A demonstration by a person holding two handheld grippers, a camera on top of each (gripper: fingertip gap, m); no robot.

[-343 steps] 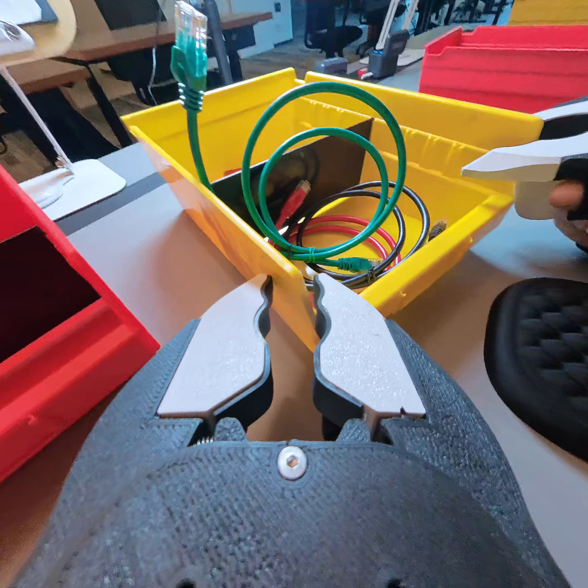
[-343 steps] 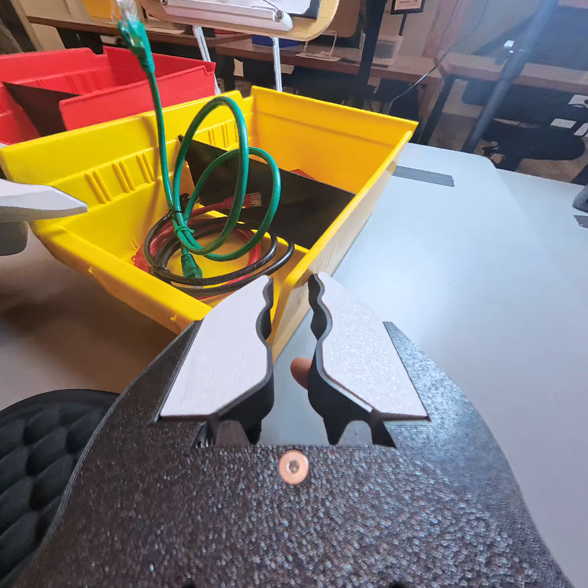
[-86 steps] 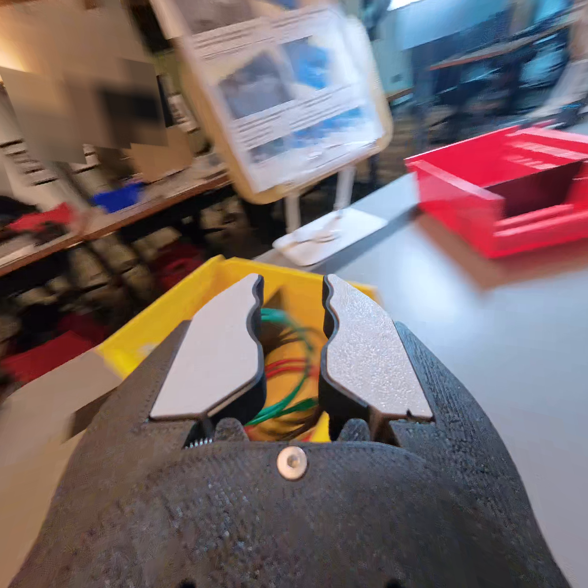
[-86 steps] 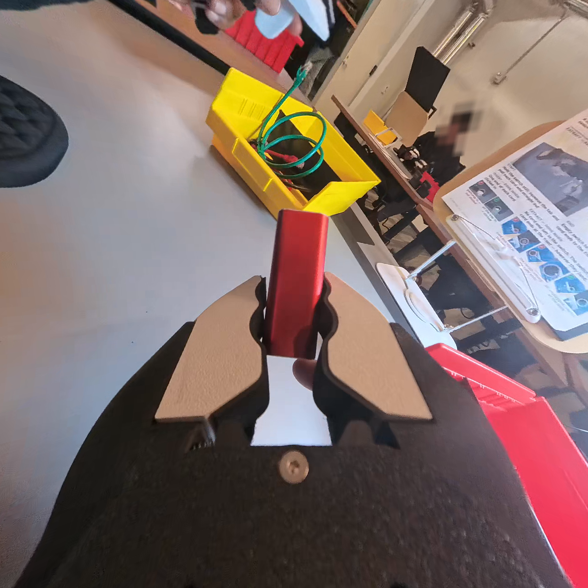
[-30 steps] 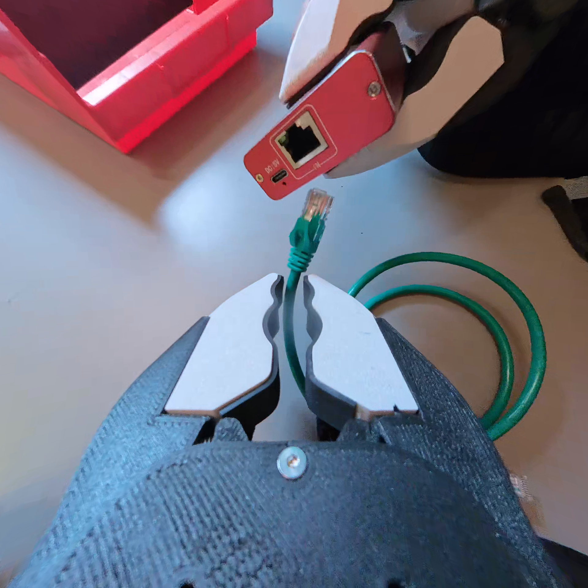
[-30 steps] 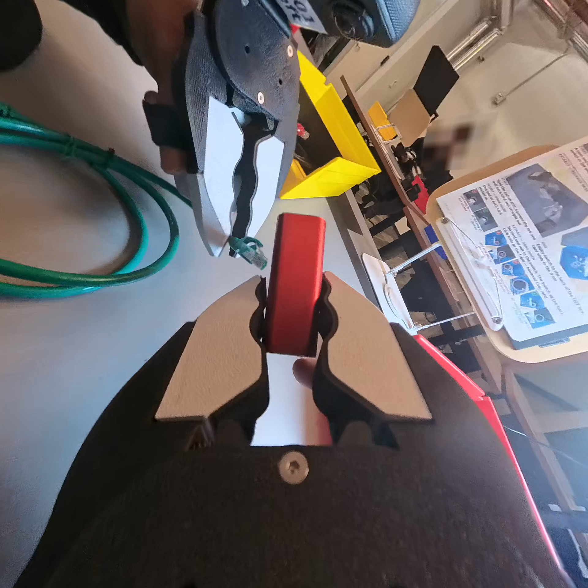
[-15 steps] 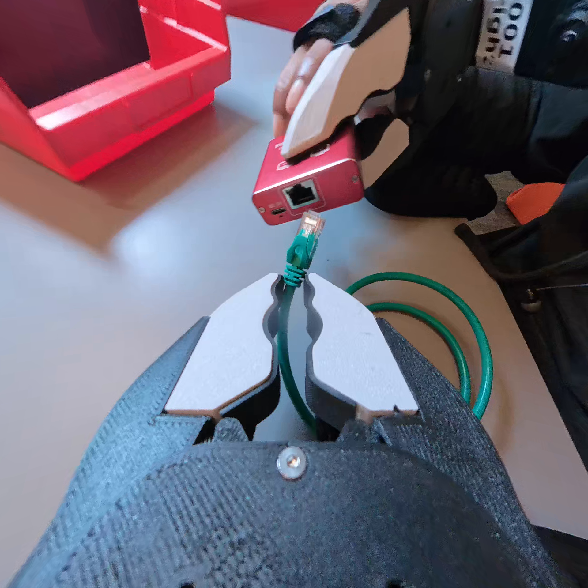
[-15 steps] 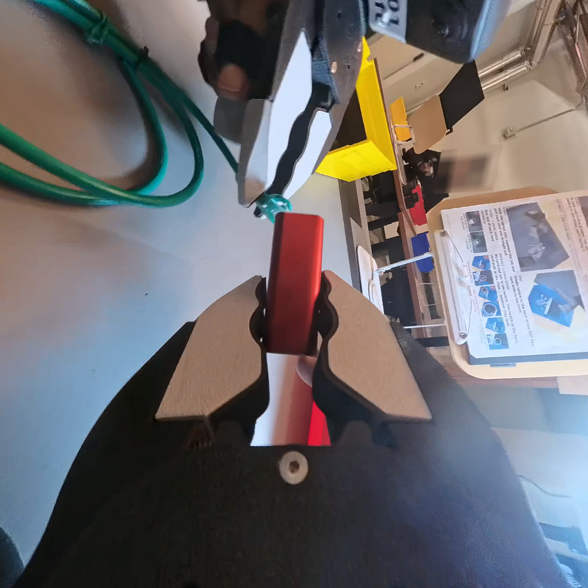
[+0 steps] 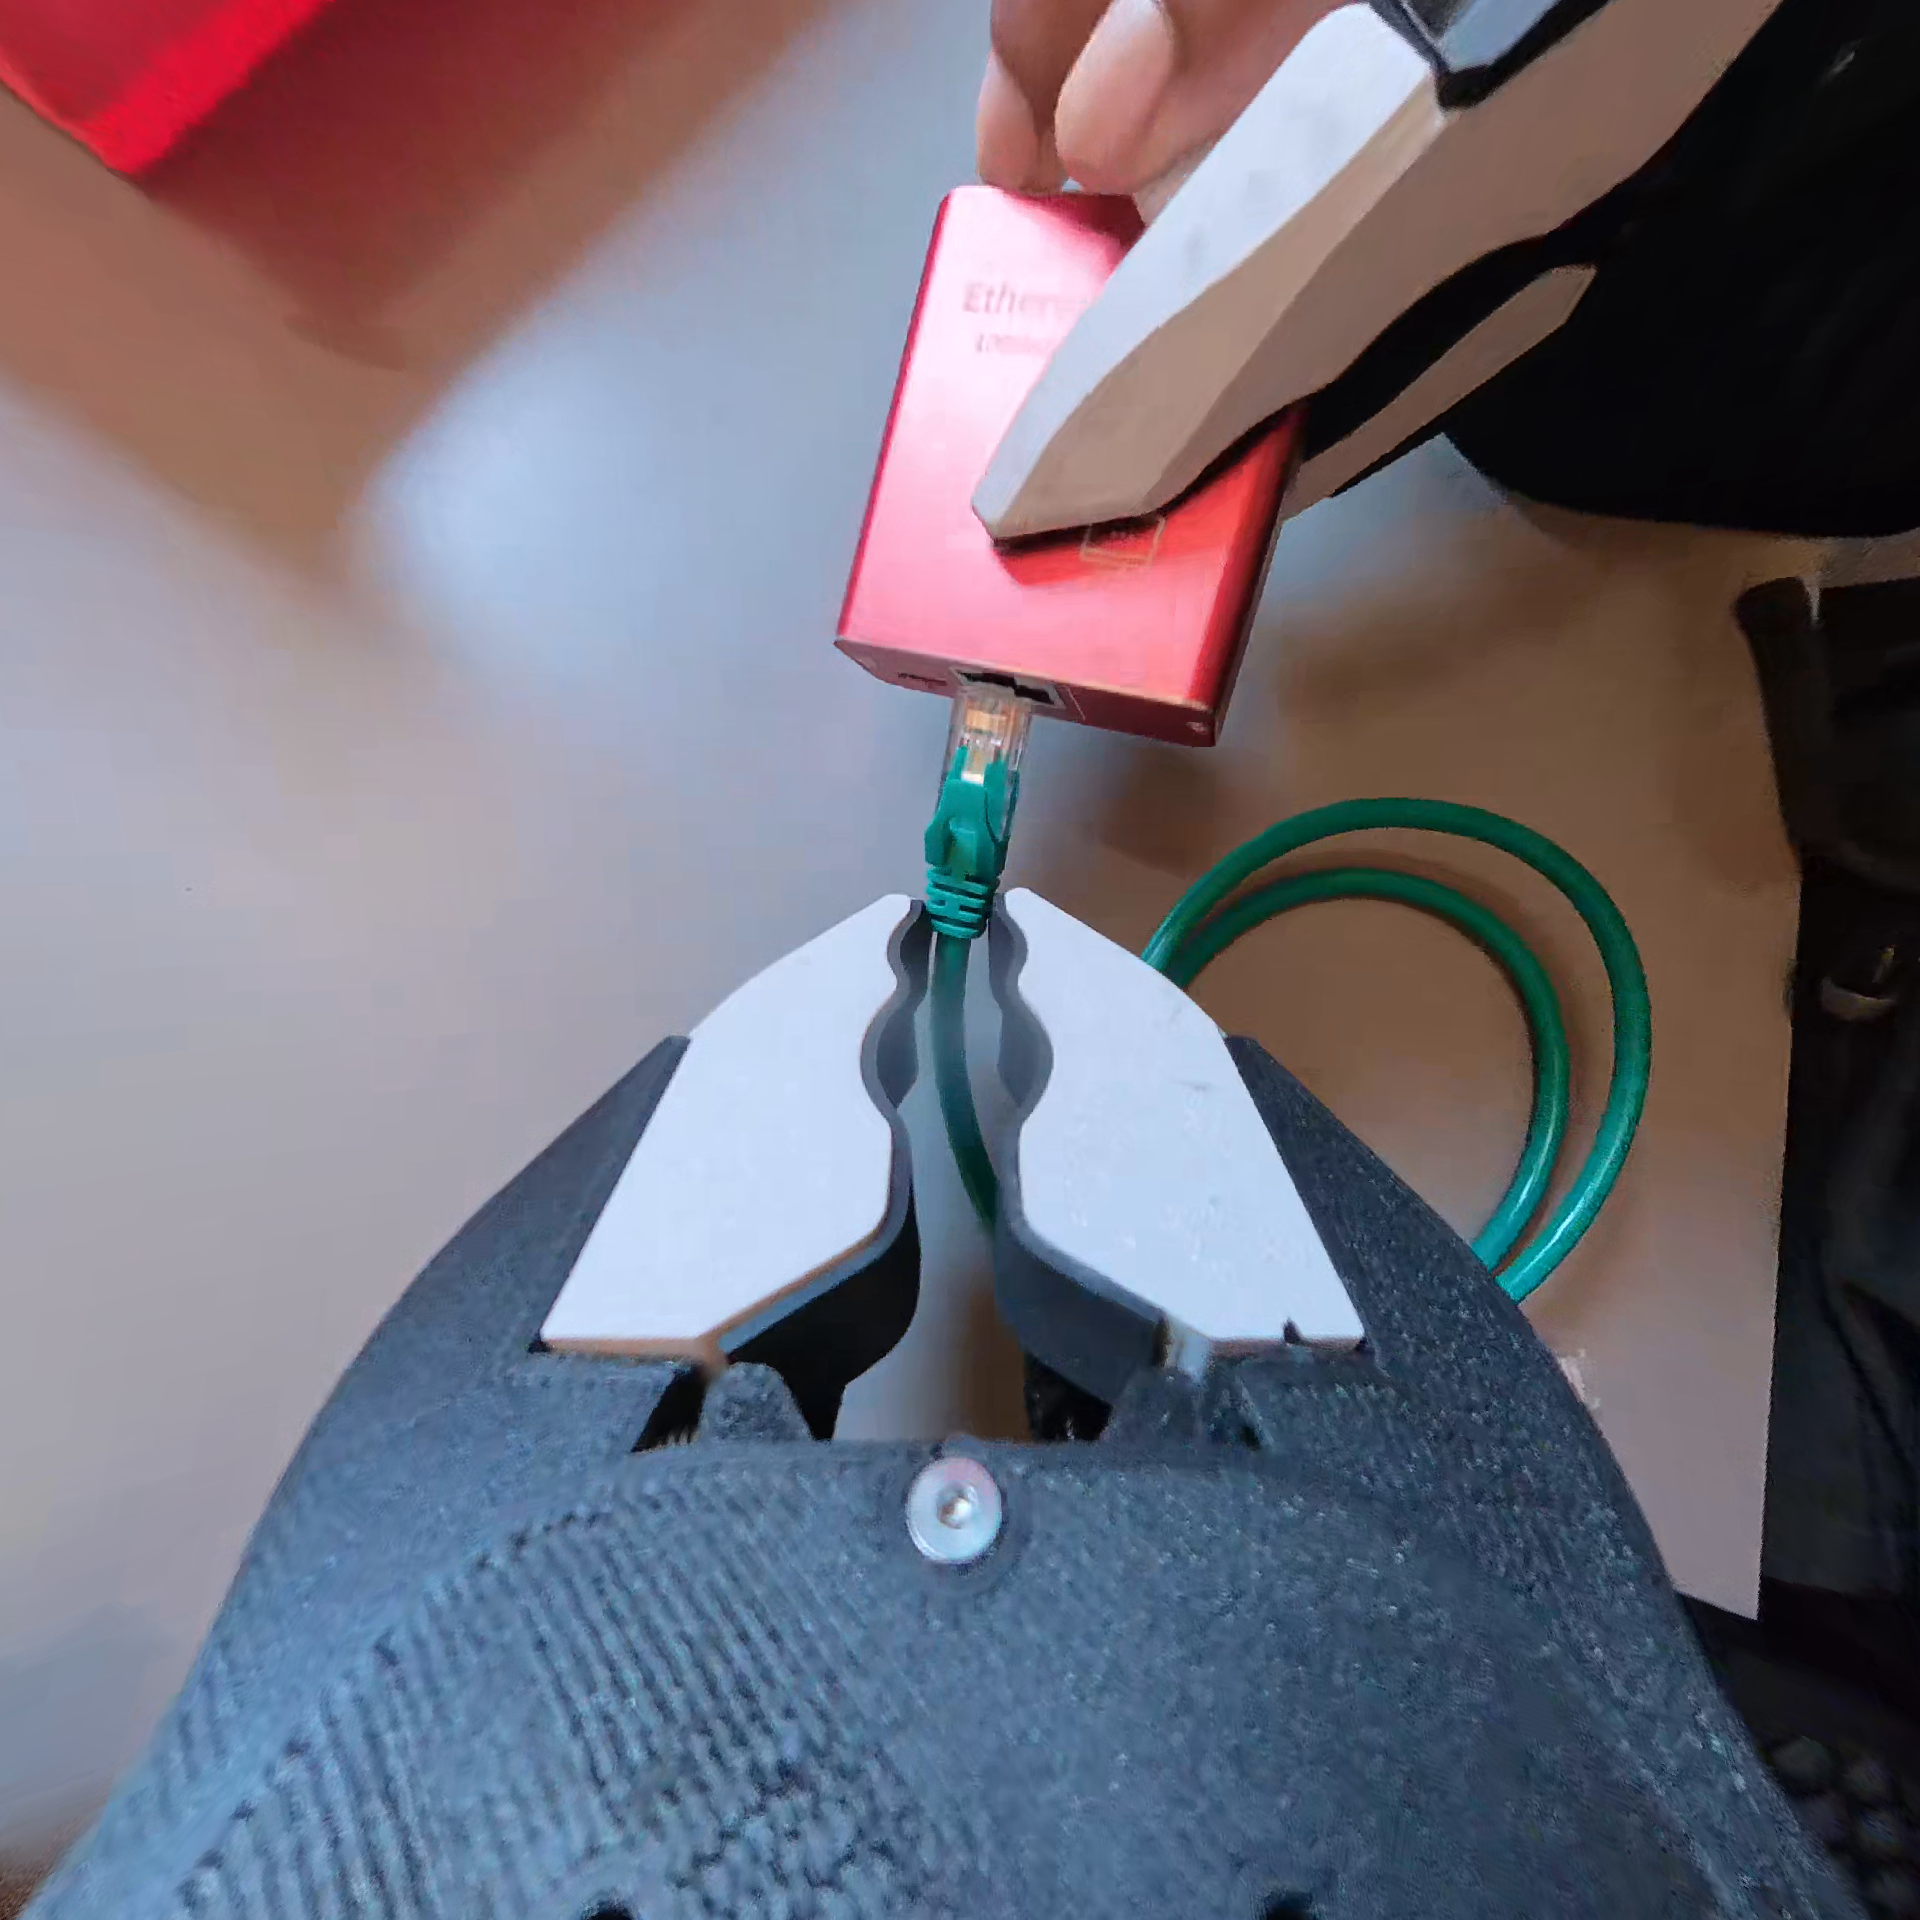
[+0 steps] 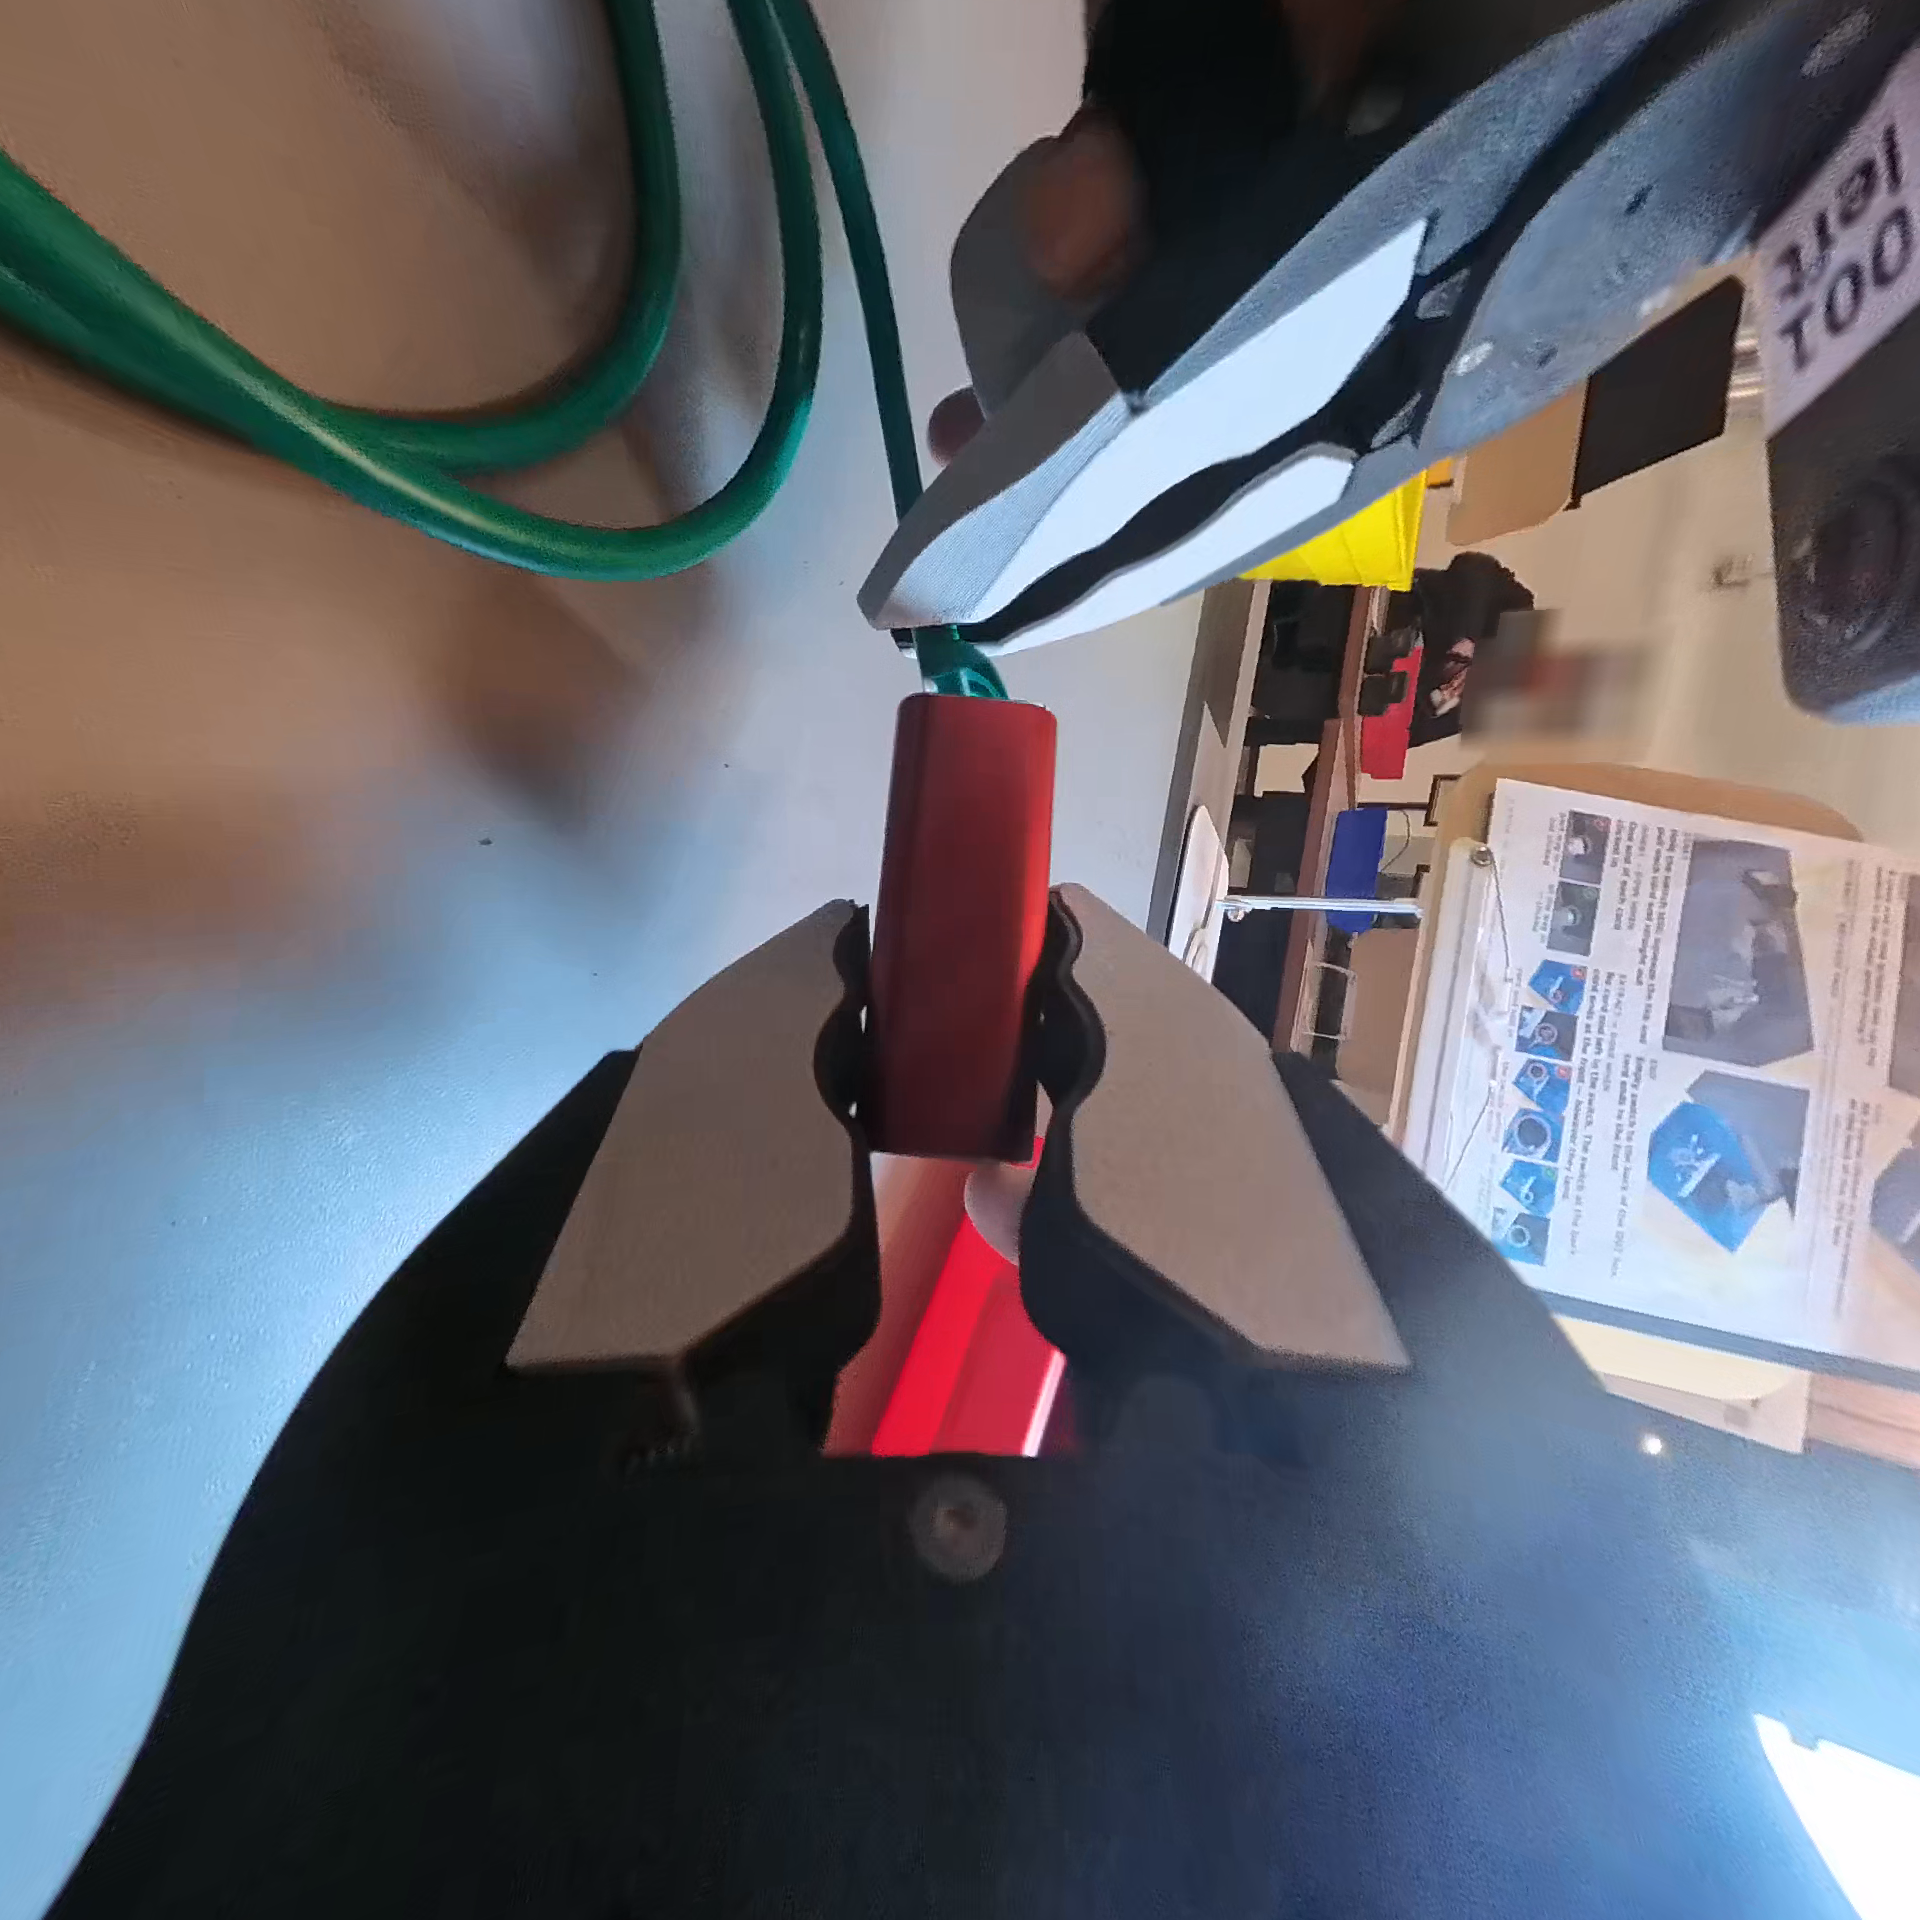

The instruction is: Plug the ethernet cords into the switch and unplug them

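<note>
The left gripper (image 9: pixel 958 914) is closed on the green ethernet cord (image 9: pixel 954 1049), pinching it just behind the ribbed boot of the plug, with the cord running back between the two pale fingers (image 9: pixel 758 1132). The clear plug (image 9: pixel 987 740) stands straight out past the fingertips and its tip meets the port in the near edge of the red switch (image 9: pixel 1039 540) (how far it is seated cannot be told, though most of the clear body shows outside the port). The rest of the cord loops in two green rings (image 9: pixel 1558 997) on the pale table (image 9: pixel 416 831) to the right of the gripper.

The right gripper (image 10: pixel 954 914) clamps the red switch (image 10: pixel 961 935) by its two broad faces, holding it edge-on above the table (image 10: pixel 312 1039); a fingertip shows under the switch between the fingers. In that view the left gripper (image 10: pixel 935 619) comes in from the upper right, its tips right at the far end of the switch with the green boot between them, and the cord (image 10: pixel 520 499) sweeps away in loops to the upper left.

Beyond the table edge stand a yellow bin (image 10: pixel 1340 540) and a board with a printed sheet (image 10: pixel 1683 1039), and a red bin (image 9: pixel 156 94) sits blurred at the top left of the left wrist view
</note>
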